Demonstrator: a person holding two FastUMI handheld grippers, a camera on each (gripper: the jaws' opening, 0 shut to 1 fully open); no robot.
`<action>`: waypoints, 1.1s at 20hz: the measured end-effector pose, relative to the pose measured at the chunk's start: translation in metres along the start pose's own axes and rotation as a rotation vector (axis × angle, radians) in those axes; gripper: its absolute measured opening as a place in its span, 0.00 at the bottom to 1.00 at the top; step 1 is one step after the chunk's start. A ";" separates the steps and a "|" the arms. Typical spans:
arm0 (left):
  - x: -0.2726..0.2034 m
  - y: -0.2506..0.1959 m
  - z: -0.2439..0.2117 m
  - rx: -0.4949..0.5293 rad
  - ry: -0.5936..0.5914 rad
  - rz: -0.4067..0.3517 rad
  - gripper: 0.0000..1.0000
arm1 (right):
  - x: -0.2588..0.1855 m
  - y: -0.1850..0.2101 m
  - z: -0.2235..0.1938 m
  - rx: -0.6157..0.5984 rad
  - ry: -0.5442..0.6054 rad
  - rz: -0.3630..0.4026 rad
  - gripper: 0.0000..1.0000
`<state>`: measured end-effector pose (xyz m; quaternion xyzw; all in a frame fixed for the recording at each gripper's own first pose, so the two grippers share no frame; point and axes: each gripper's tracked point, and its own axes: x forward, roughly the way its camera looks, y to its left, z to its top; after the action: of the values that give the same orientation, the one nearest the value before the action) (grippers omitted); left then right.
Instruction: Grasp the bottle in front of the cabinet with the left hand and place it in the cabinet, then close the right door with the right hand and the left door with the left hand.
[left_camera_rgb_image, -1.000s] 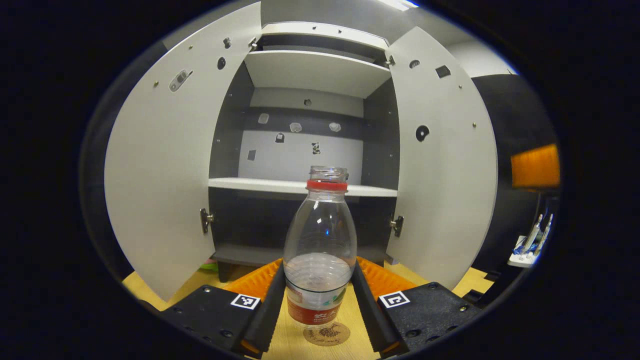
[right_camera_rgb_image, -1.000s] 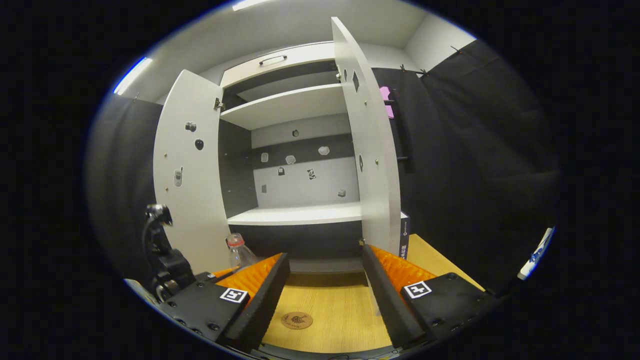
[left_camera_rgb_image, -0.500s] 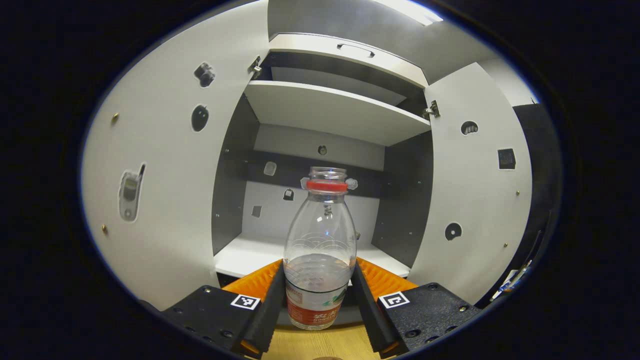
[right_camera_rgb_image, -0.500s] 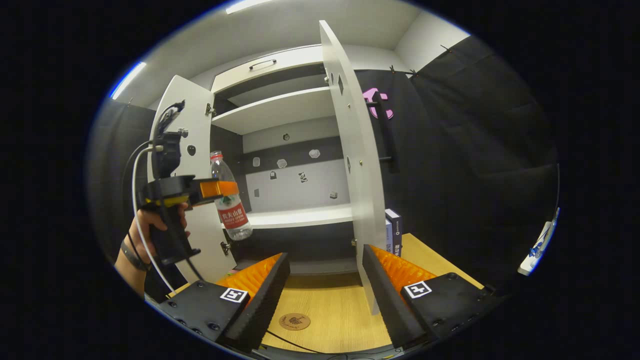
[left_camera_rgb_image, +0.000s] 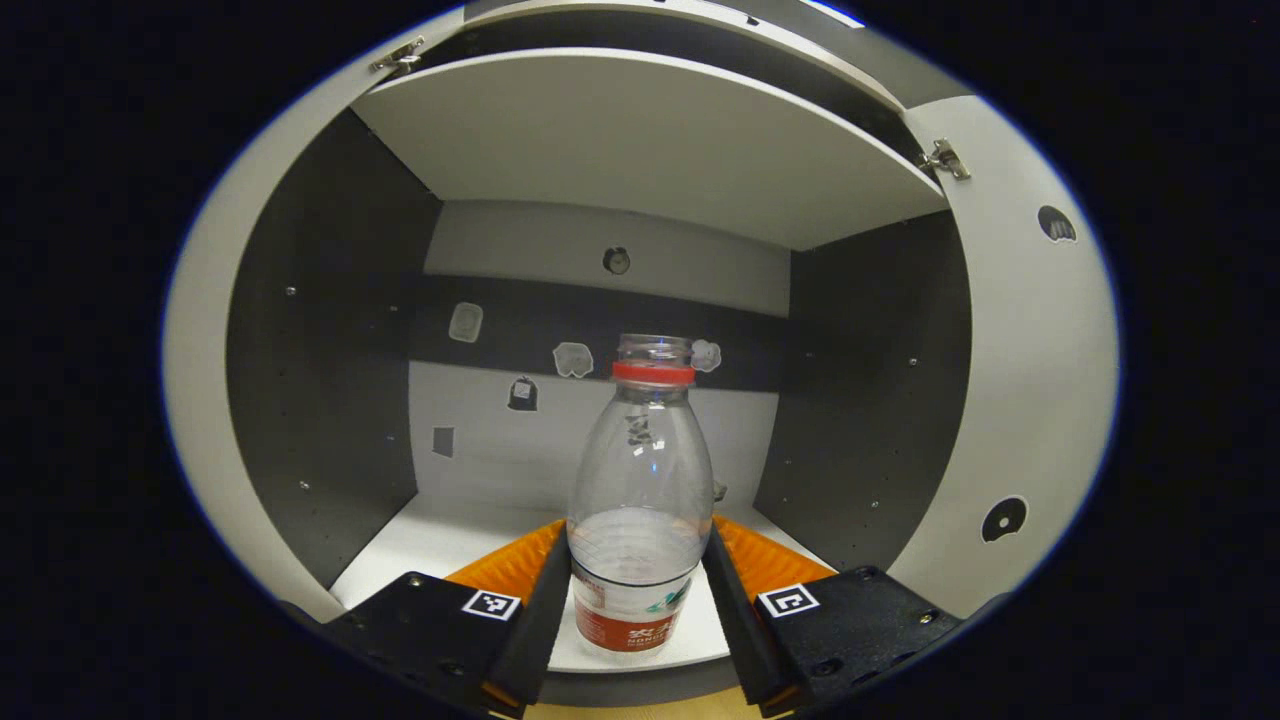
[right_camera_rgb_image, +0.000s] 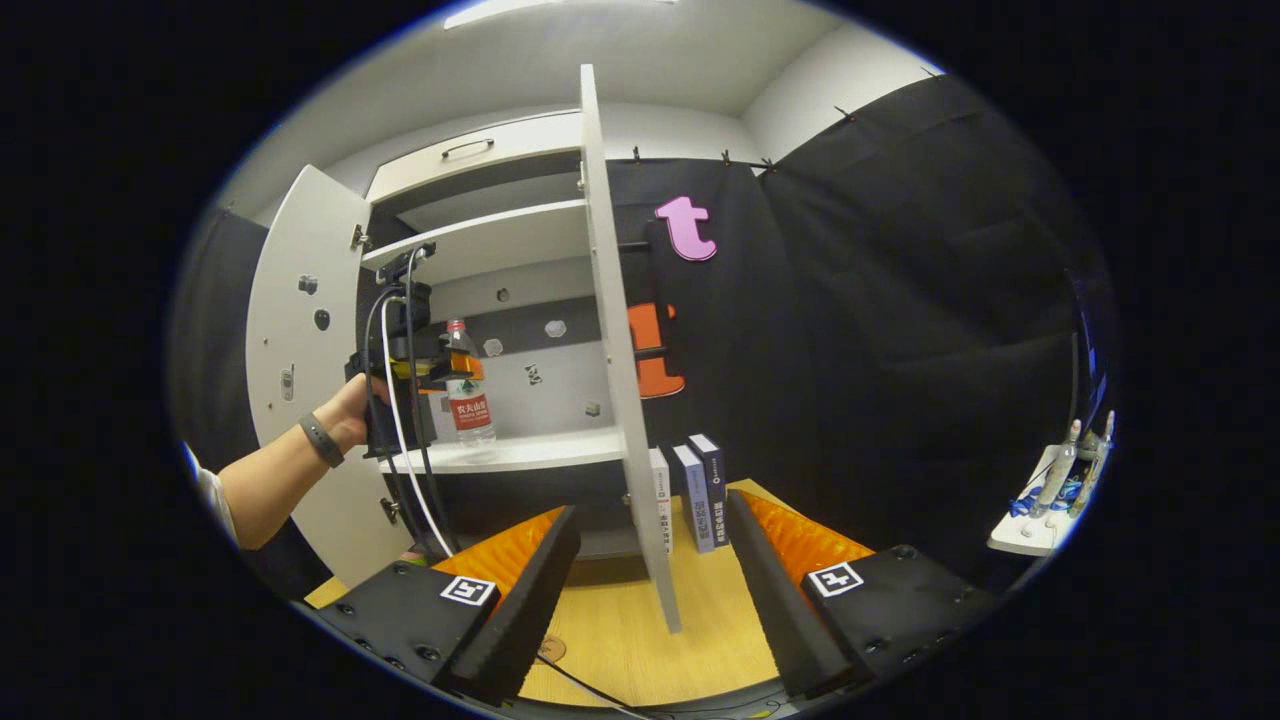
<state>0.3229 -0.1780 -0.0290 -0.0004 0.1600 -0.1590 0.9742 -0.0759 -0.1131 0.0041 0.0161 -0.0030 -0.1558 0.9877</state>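
Observation:
A clear plastic bottle (left_camera_rgb_image: 640, 500) with a red neck ring and a red label stands upright between the fingers of my left gripper (left_camera_rgb_image: 638, 590), which is shut on it. The bottle is over the front edge of the cabinet's white middle shelf (left_camera_rgb_image: 450, 535). In the right gripper view the same bottle (right_camera_rgb_image: 466, 398) is held by the left gripper (right_camera_rgb_image: 440, 370) just above that shelf (right_camera_rgb_image: 530, 450), with a hand and forearm behind it. My right gripper (right_camera_rgb_image: 648, 585) is open above the wooden table, and the edge of the open right door (right_camera_rgb_image: 620, 380) rises between its fingers. The left door (right_camera_rgb_image: 295, 330) stands open.
Three books (right_camera_rgb_image: 690, 485) stand on the wooden table (right_camera_rgb_image: 720, 640) to the right of the cabinet. A white tray with small items (right_camera_rgb_image: 1045, 495) sits at the far right. A cable (right_camera_rgb_image: 410, 440) hangs from the left gripper. The upper shelf (left_camera_rgb_image: 650, 140) lies overhead.
The left gripper has lifted the bottle from the table and carried it forward to the middle shelf. The right gripper has shifted right, so the right door is seen edge-on.

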 end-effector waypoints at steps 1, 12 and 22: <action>0.009 -0.003 -0.006 0.019 0.026 0.006 0.72 | -0.003 -0.008 0.000 0.003 -0.002 -0.023 0.97; 0.035 -0.006 -0.022 0.026 0.044 0.072 0.79 | -0.011 -0.072 0.003 0.034 -0.014 -0.167 0.98; -0.033 -0.014 0.043 -0.020 -0.181 0.042 0.96 | 0.001 -0.041 0.010 0.061 -0.025 -0.080 0.98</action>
<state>0.3025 -0.1835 0.0227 -0.0213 0.0728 -0.1361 0.9878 -0.0878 -0.1529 0.0124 0.0444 -0.0194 -0.1951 0.9796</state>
